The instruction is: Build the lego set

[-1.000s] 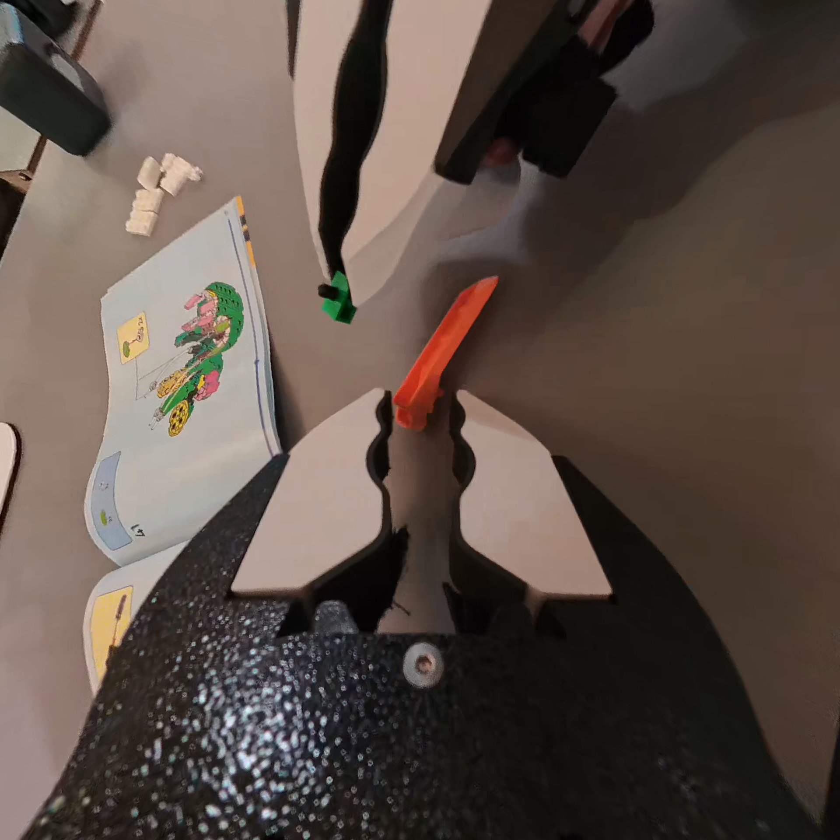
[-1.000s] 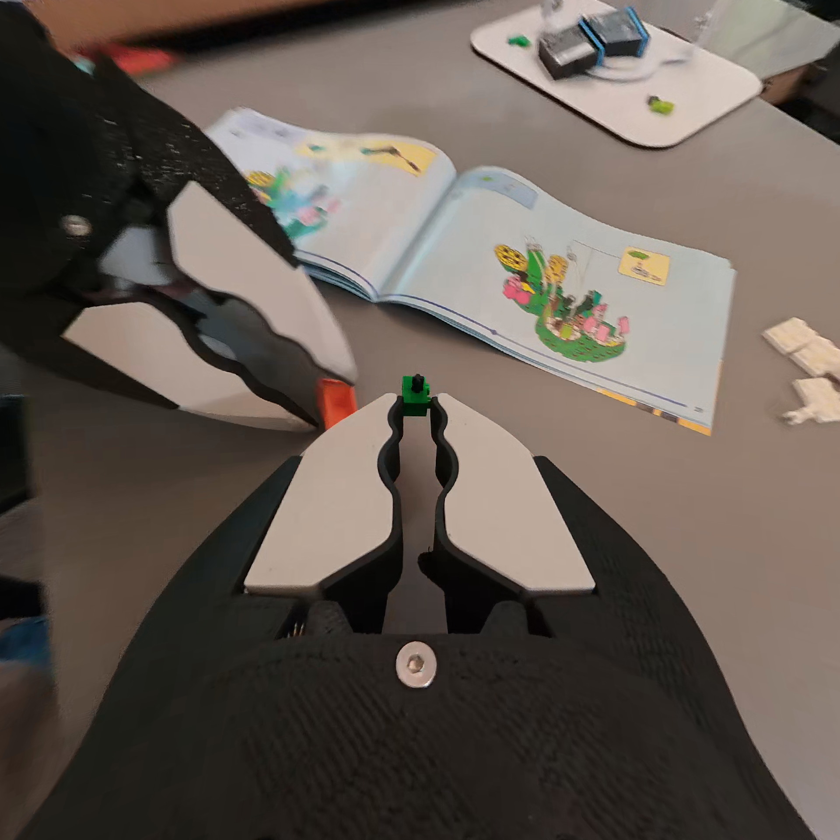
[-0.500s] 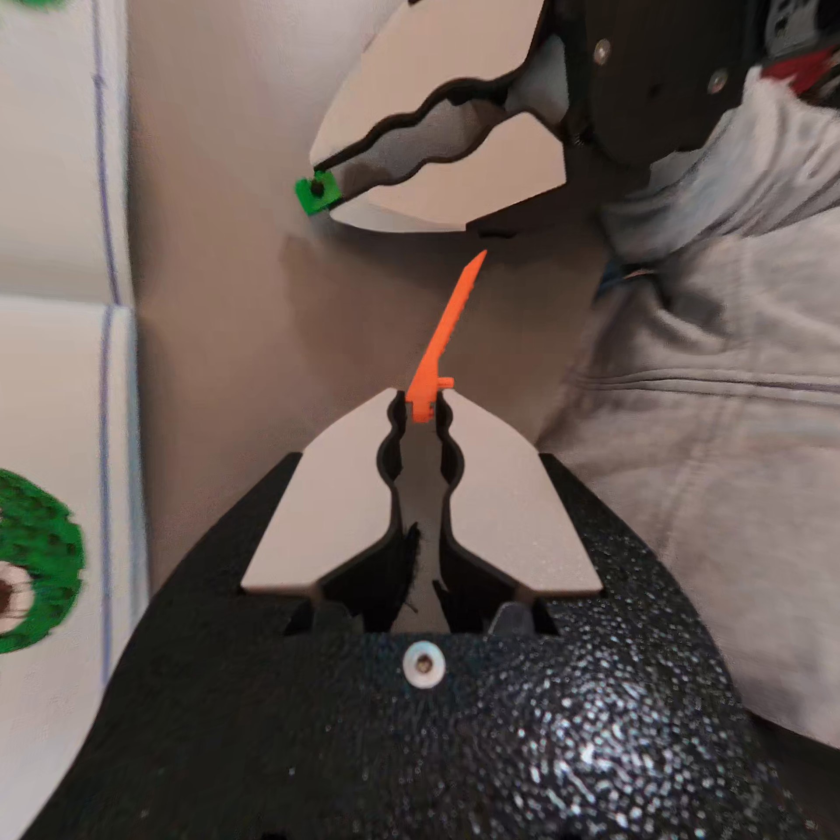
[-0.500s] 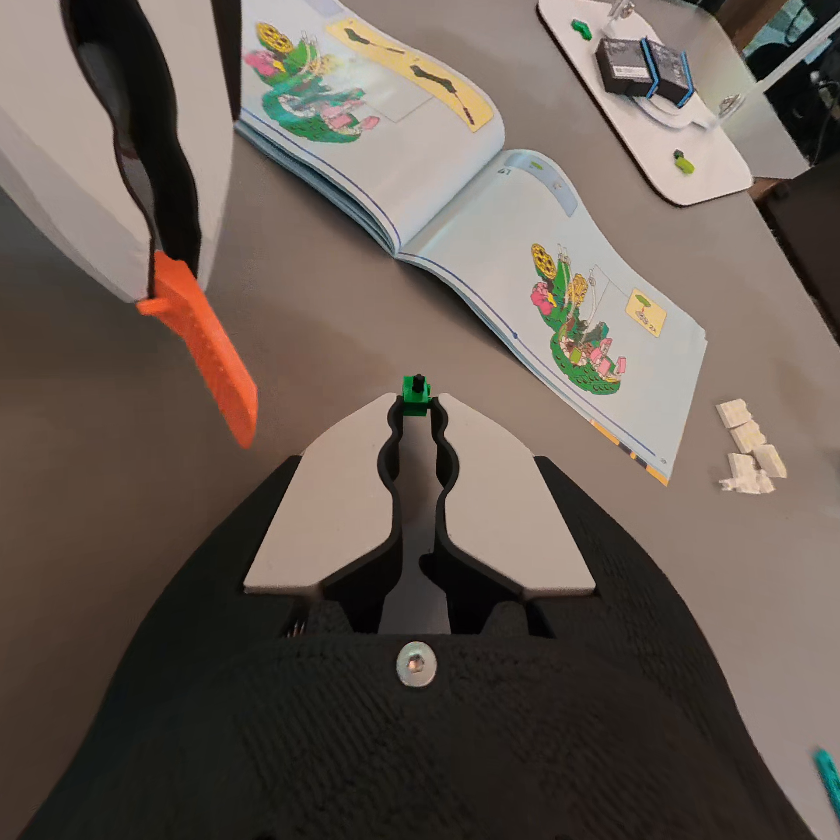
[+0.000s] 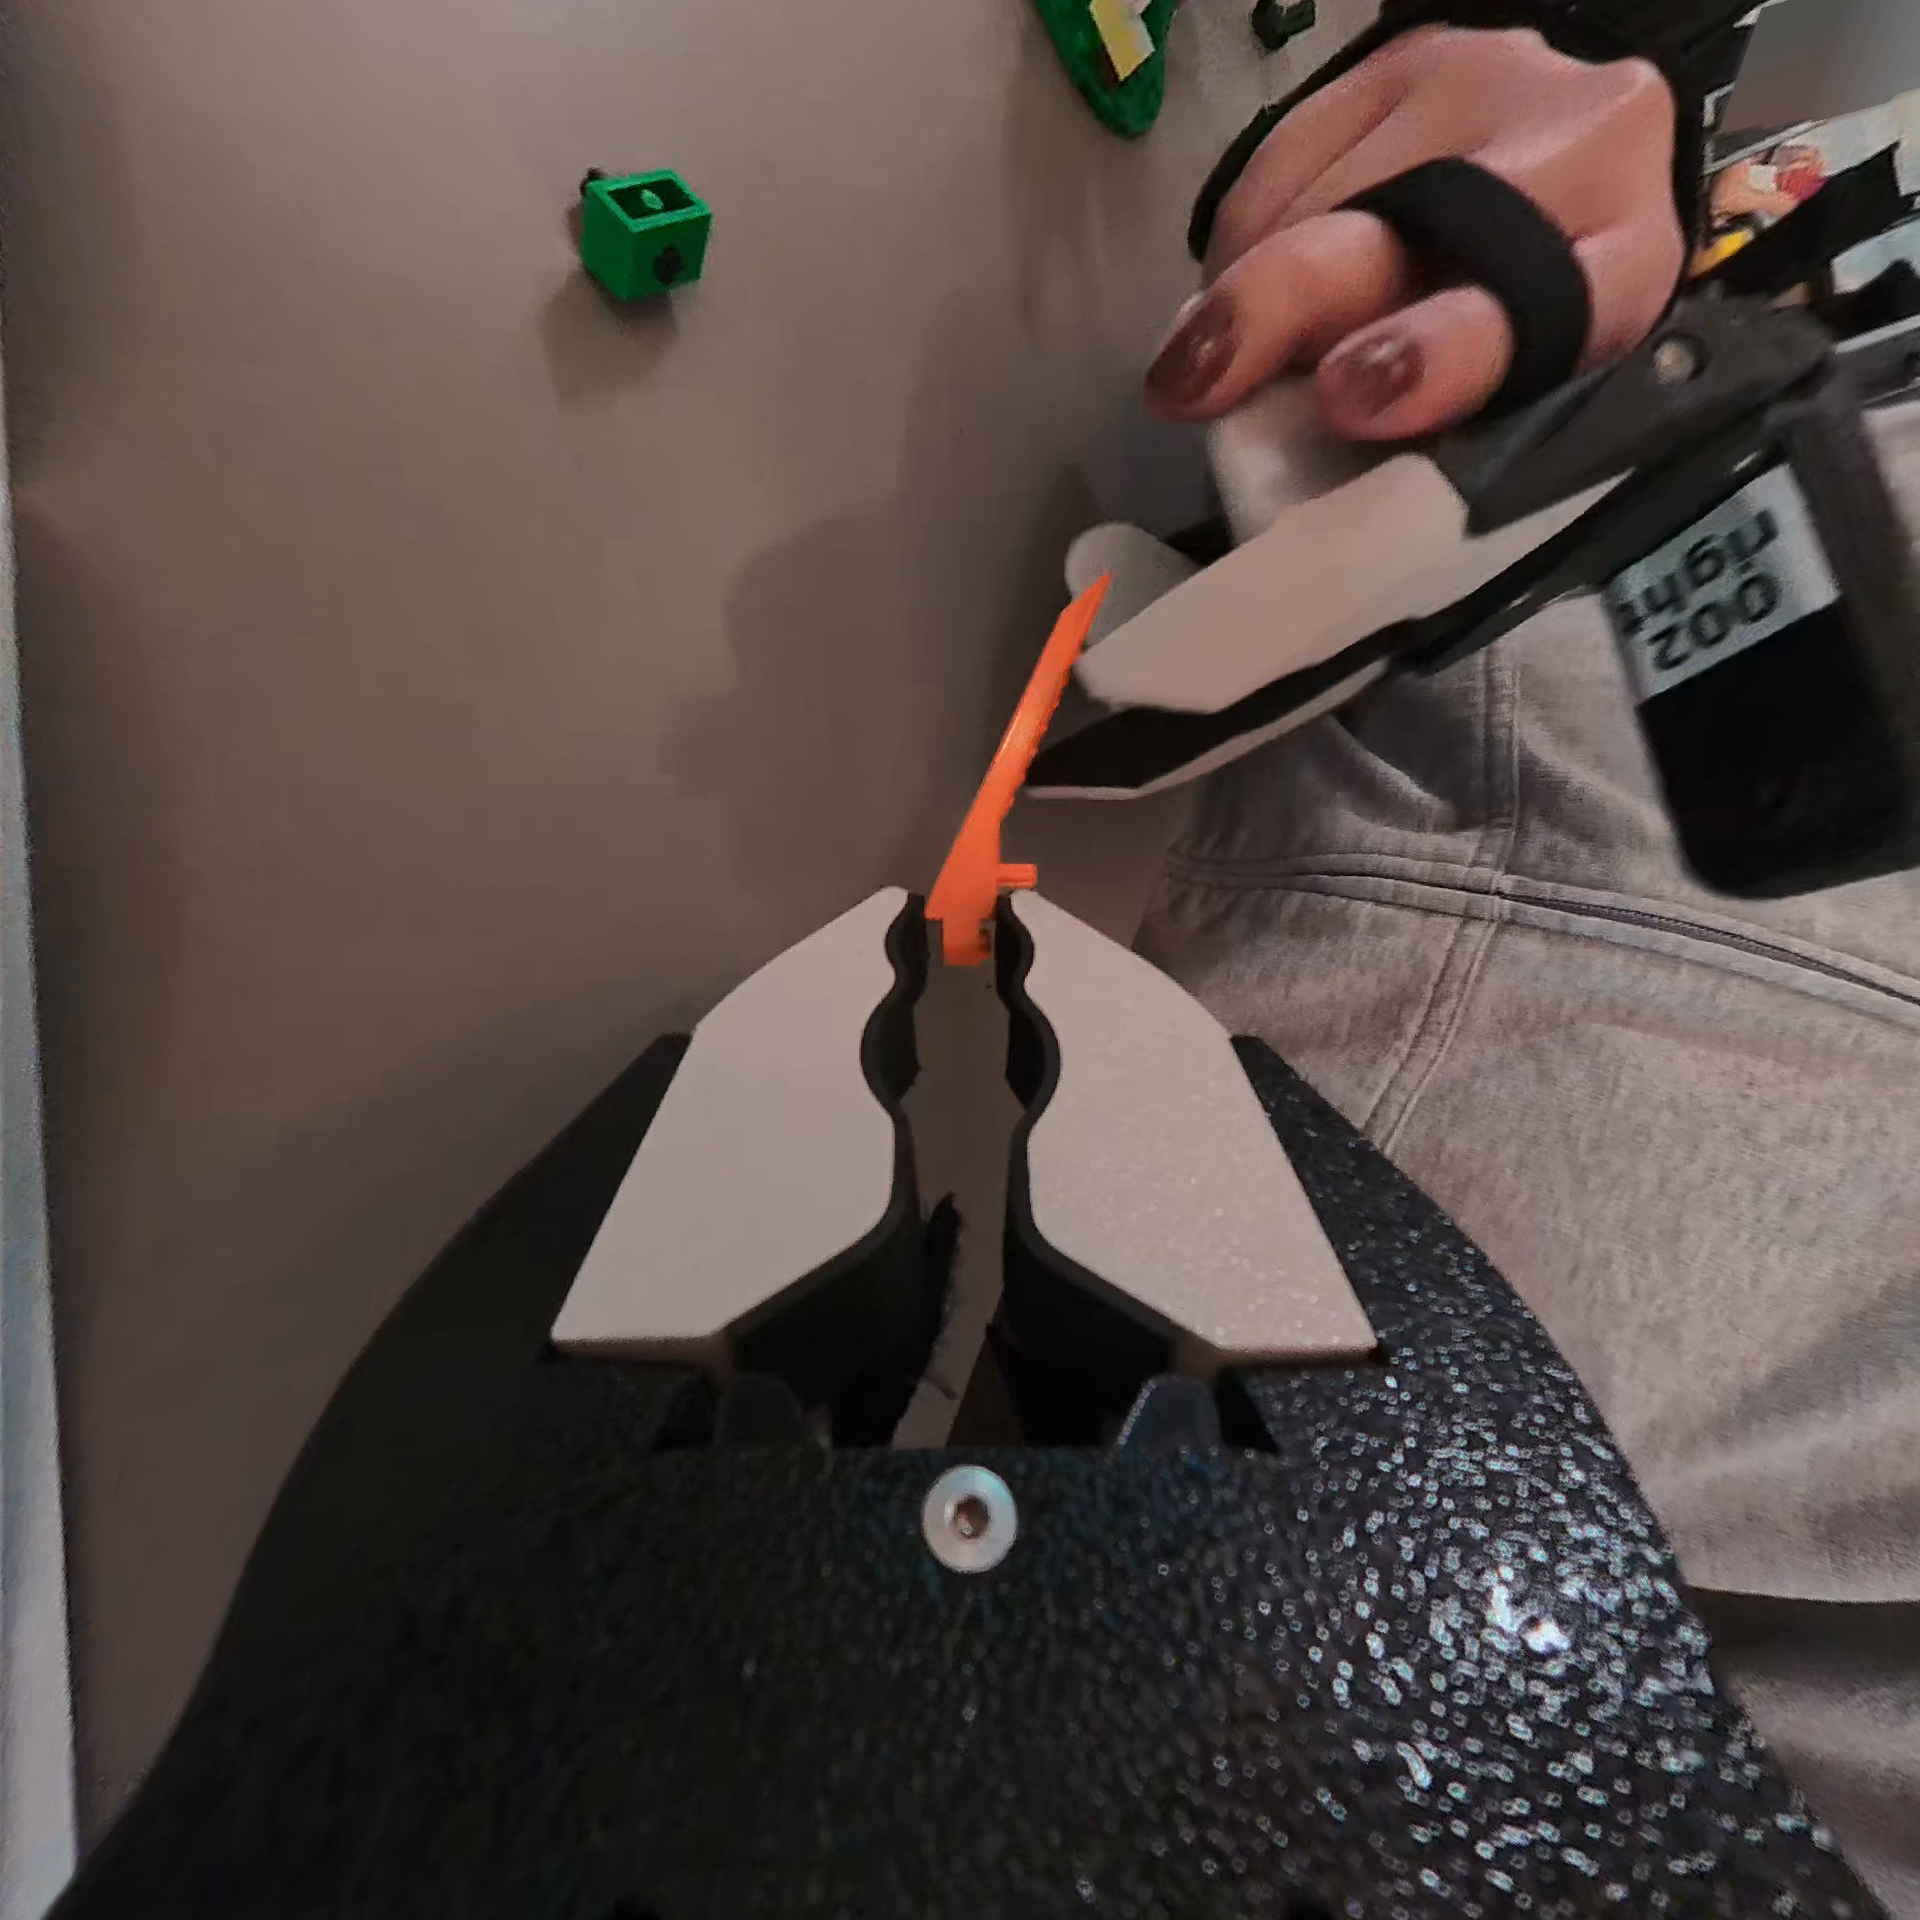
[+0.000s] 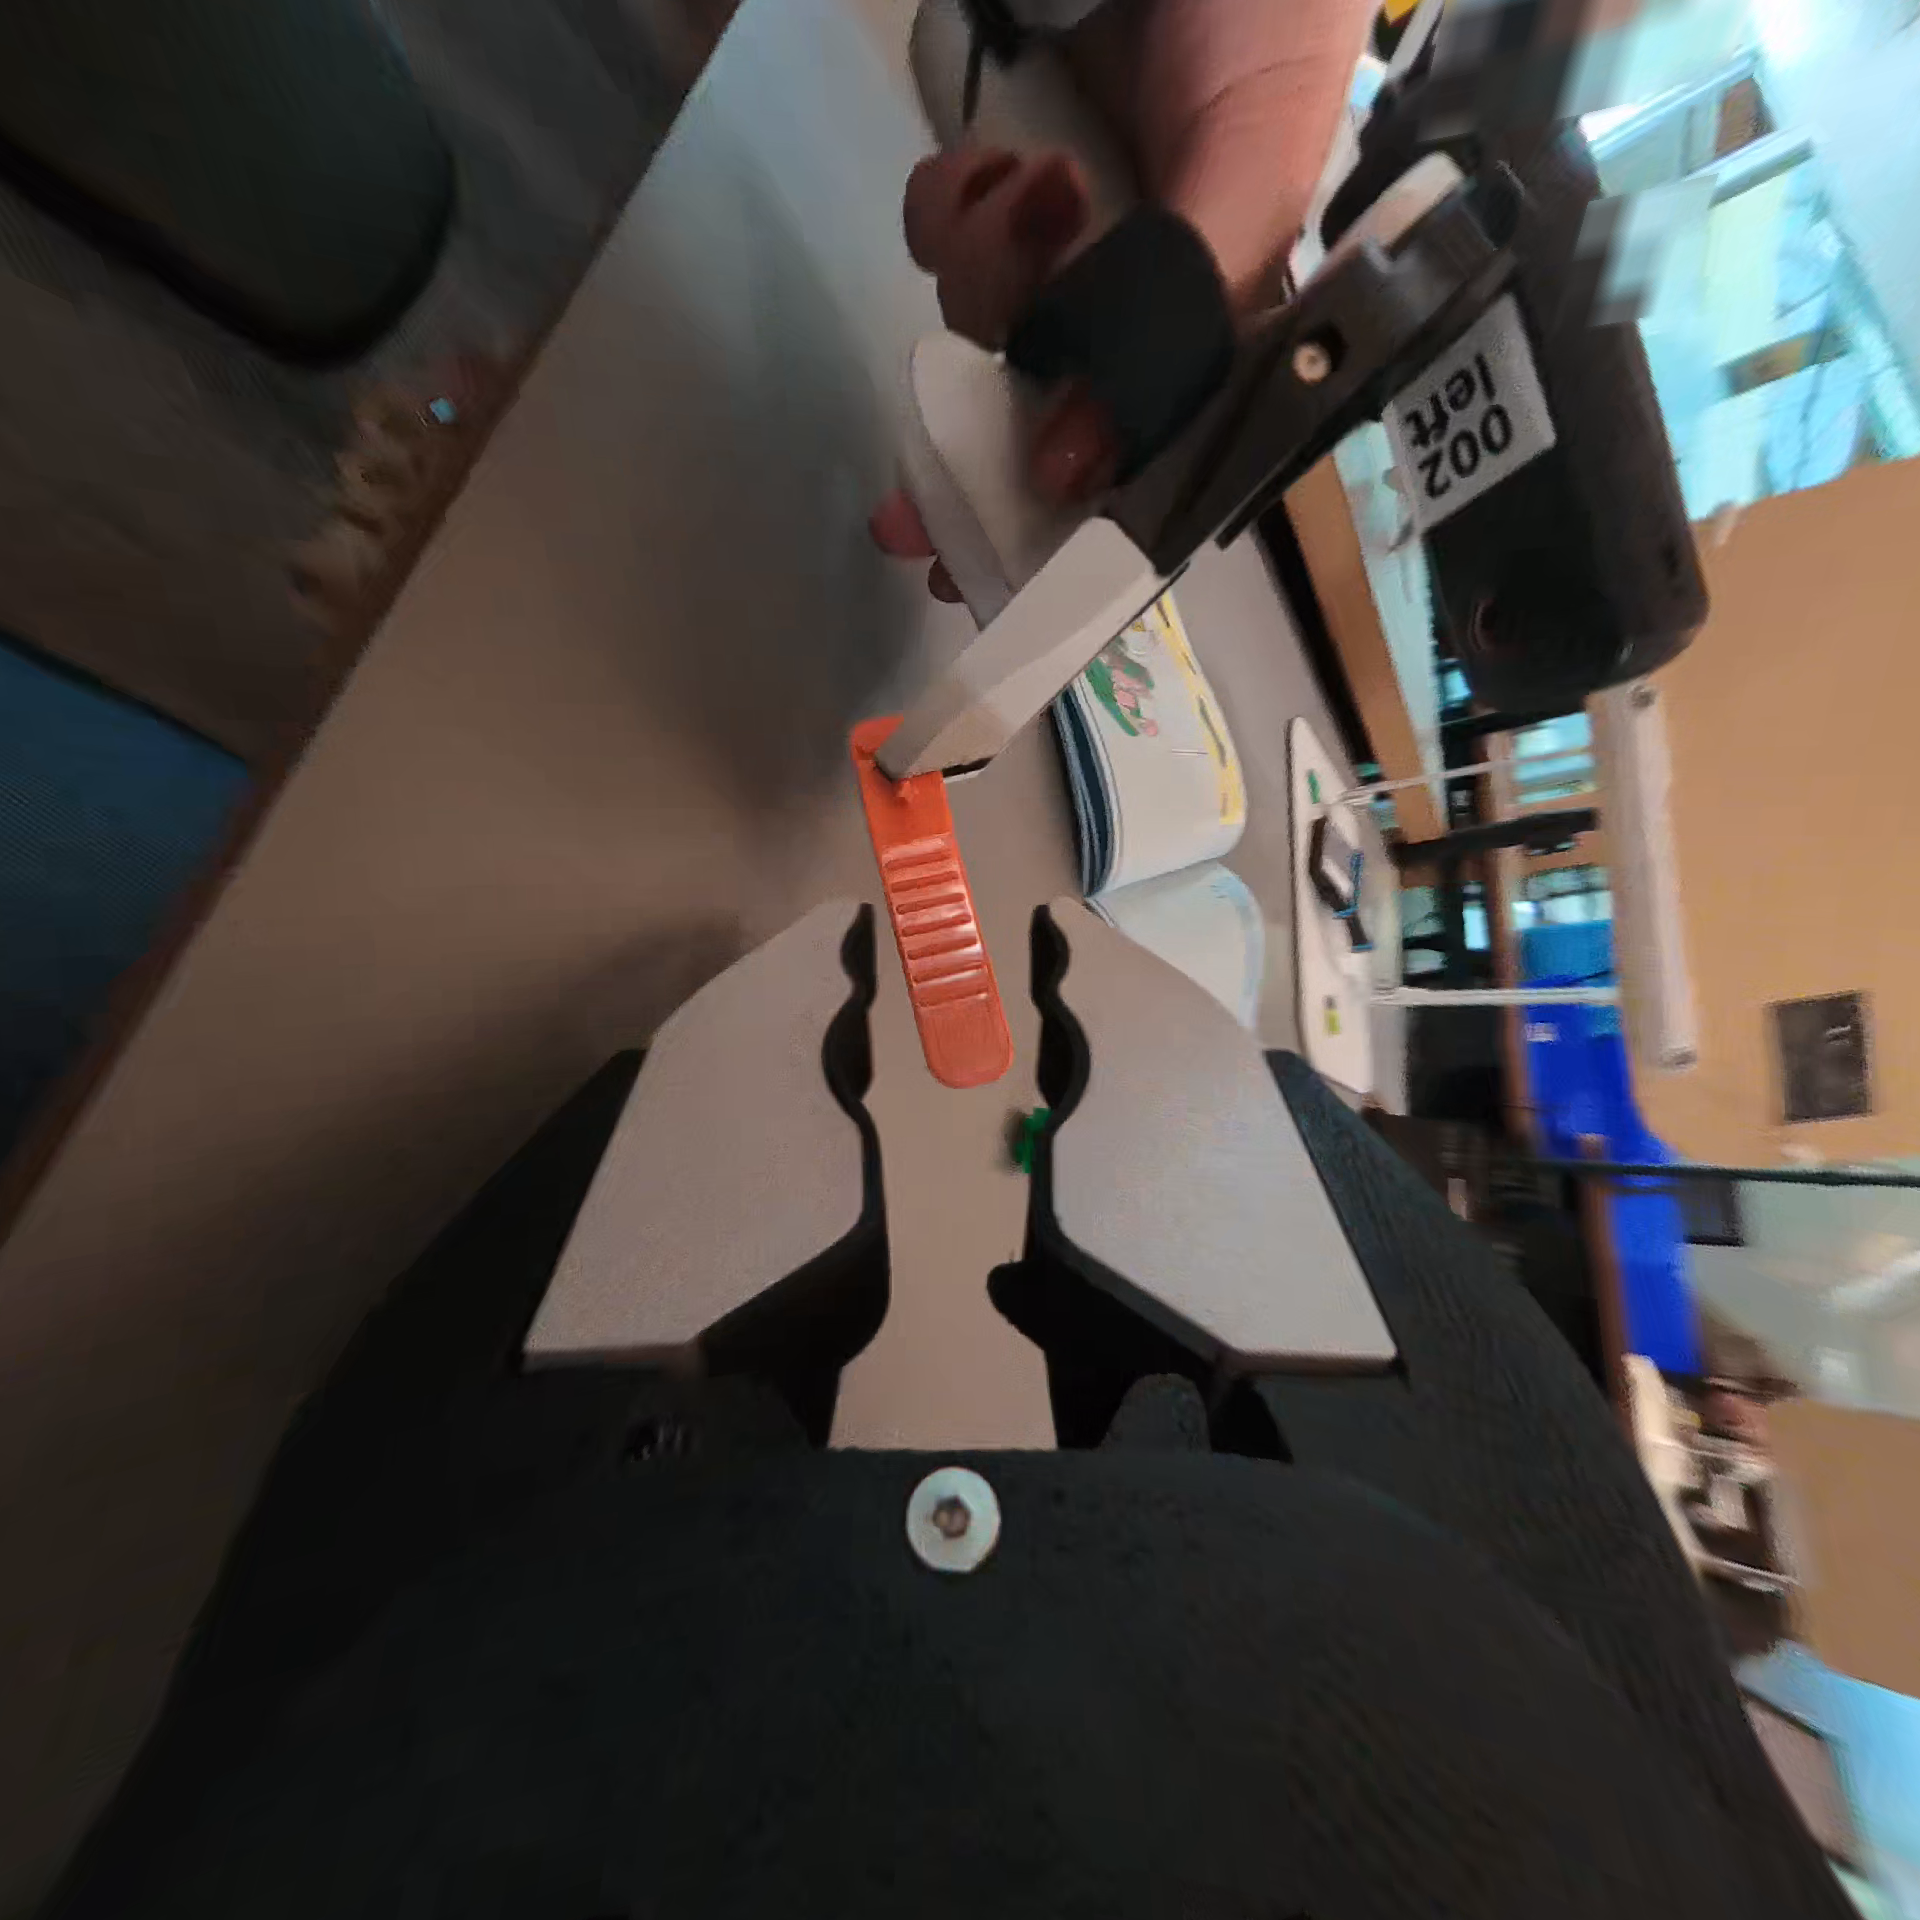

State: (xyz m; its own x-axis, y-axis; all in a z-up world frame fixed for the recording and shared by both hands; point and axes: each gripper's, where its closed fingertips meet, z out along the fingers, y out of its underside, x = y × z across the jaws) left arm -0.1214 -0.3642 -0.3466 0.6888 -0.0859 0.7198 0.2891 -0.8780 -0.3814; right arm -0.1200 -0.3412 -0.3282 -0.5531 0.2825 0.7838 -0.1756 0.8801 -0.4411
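Note:
My left gripper (image 5: 961,914) is shut on the thick end of an orange brick separator (image 5: 1013,758), which sticks out forward above the grey table (image 5: 416,623). My right gripper (image 6: 951,920) is open, and the separator's thin end (image 6: 940,935) lies between its fingers without visible contact. In the left wrist view the right gripper (image 5: 1081,675) comes in from the right onto the separator's tip. In the right wrist view the left gripper (image 6: 914,764) holds the separator's far end. A small green brick (image 5: 644,234) lies loose on the table; it also shows in the right wrist view (image 6: 1032,1138).
A green plate build (image 5: 1112,73) lies at the table's far edge. A person's hand (image 5: 1403,260) and grey sleeve (image 5: 1558,1143) fill the right. The open instruction booklet (image 6: 1153,748) and a white tray (image 6: 1320,935) lie behind the grippers.
My right gripper has let go of the green brick, which now lies on the table, and has opened around the separator's tip. My left gripper still holds the separator; both views have swung round.

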